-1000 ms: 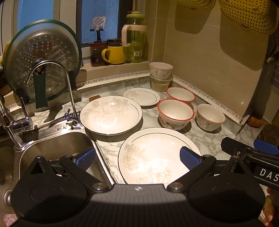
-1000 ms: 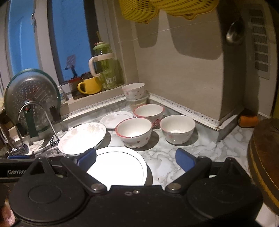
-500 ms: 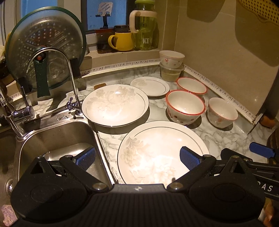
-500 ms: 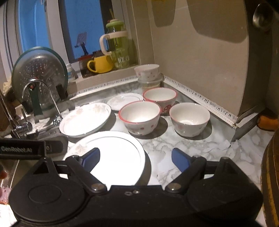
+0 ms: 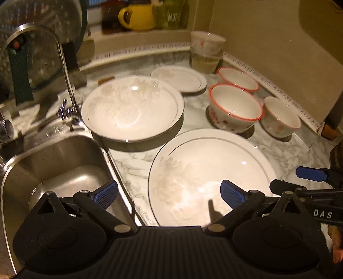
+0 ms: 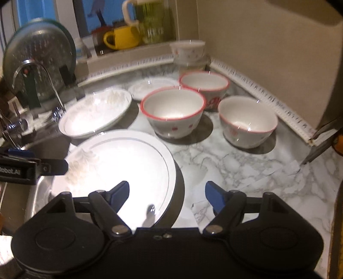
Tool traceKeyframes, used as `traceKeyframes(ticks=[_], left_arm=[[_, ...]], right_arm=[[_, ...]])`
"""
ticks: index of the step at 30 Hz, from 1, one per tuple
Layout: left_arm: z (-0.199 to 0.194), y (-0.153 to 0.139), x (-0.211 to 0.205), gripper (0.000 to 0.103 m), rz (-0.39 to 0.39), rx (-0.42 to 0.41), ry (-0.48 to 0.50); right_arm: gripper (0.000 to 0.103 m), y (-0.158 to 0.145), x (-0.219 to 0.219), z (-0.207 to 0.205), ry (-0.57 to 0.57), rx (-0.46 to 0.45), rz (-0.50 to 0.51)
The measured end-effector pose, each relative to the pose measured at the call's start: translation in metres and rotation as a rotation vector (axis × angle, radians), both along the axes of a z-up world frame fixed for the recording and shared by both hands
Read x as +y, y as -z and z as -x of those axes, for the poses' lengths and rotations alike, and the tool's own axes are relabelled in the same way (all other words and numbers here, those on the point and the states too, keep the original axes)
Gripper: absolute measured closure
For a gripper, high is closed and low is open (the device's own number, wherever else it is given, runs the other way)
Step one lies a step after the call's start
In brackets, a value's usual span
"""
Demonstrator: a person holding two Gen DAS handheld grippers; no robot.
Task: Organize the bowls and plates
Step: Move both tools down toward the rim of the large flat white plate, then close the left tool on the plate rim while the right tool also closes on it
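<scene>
Both tools, left tool (image 5: pixel 169 194) and right tool (image 6: pixel 167 193), hover with fingers spread apart and empty over the large plate (image 5: pixel 211 173) nearest the surface's (image 6: pixel 246 163) front edge, likely lining up to grip its rim. A deeper plate (image 5: pixel 133 108), a small plate (image 5: pixel 179 78) and red-rimmed bowls (image 6: pixel 172 112) sit unstacked behind, beside the sink (image 5: pixel 62 163).

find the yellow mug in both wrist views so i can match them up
Left wrist view: the yellow mug sits on the window ledge at the top edge, left of centre.
Right wrist view: the yellow mug is on the same ledge, upper left of centre.
Shared landmark: the green pitcher stands just right of it in both.
</scene>
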State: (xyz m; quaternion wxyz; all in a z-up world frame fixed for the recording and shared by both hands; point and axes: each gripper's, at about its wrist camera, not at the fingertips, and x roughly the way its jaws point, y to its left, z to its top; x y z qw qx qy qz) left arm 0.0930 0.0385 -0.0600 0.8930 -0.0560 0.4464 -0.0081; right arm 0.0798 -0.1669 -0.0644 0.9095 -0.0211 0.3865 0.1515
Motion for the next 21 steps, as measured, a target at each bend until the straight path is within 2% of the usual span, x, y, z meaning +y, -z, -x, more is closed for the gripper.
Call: traceKeyframes(ticks=[1, 3, 7, 9, 13, 15, 17, 21], left_arm=[[-0.004, 0.004, 0.004, 0.003, 0.011, 0.018, 0.001], [-0.014, 0.013, 0.011, 0.016, 0.033, 0.067, -0.002], [-0.027, 0.028, 0.023, 0.027, 0.080, 0.133, -0.015], [-0.031, 0.033, 0.026, 0.043, 0.094, 0.162, -0.017], [-0.034, 0.038, 0.025, 0.045, 0.112, 0.188, 0.002], [-0.035, 0.040, 0.024, 0.057, 0.123, 0.198, 0.012], [-0.037, 0.043, 0.024, 0.061, 0.139, 0.217, 0.012], [-0.039, 0.043, 0.024, 0.068, 0.154, 0.223, 0.018]], right_arm=[[0.028, 0.004, 0.001, -0.006, -0.001, 0.018, -0.005], [0.035, 0.011, 0.000, -0.017, 0.007, 0.064, -0.013], [0.041, 0.023, -0.006, -0.035, 0.035, 0.138, -0.037], [0.045, 0.026, -0.008, -0.039, 0.035, 0.161, -0.041], [0.053, 0.030, -0.011, -0.044, 0.025, 0.193, -0.042], [0.053, 0.032, -0.012, -0.047, 0.024, 0.211, -0.058], [0.055, 0.031, -0.014, -0.049, 0.023, 0.216, -0.069], [0.065, 0.030, -0.016, -0.055, 0.025, 0.245, -0.114]])
